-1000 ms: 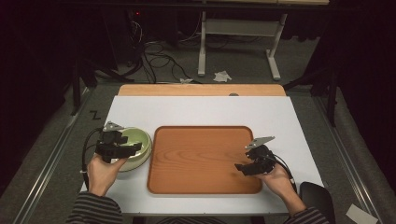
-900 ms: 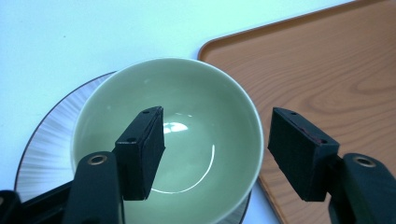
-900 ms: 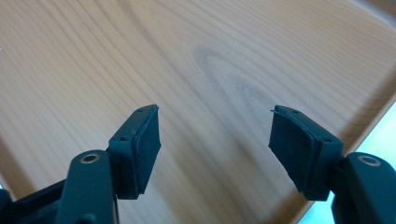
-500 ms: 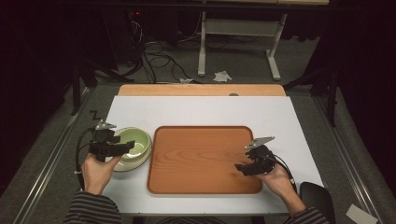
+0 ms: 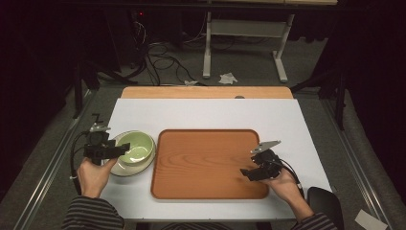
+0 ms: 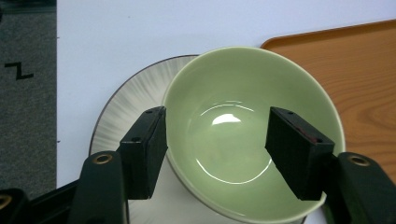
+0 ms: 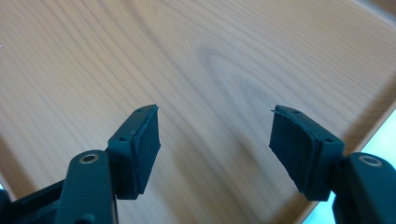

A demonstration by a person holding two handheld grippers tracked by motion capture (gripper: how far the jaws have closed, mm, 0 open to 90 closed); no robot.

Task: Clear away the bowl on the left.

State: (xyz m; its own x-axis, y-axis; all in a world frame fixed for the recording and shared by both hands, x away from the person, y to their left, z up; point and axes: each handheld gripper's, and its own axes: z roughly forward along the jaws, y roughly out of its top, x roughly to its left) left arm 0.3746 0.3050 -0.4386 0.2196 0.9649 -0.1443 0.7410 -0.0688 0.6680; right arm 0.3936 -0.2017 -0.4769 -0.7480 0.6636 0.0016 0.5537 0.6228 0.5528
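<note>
**Bowl could skid off its plate**

At the table's left edge, the left tongs (image 6: 217,154) stand wide over the green bowl (image 6: 243,135), jaws just closing a little, one outside the rim, one over the hollow, pressing nothing yet. The bowl sits off-centre on a ribbed plate (image 6: 123,107), just beside the wooden tray (image 5: 206,160). A shallow bite on that glossy rim would likely slip, tipping the bowl or dragging the plate. The right tongs (image 7: 217,149) hang wide and empty above the tray.
</note>
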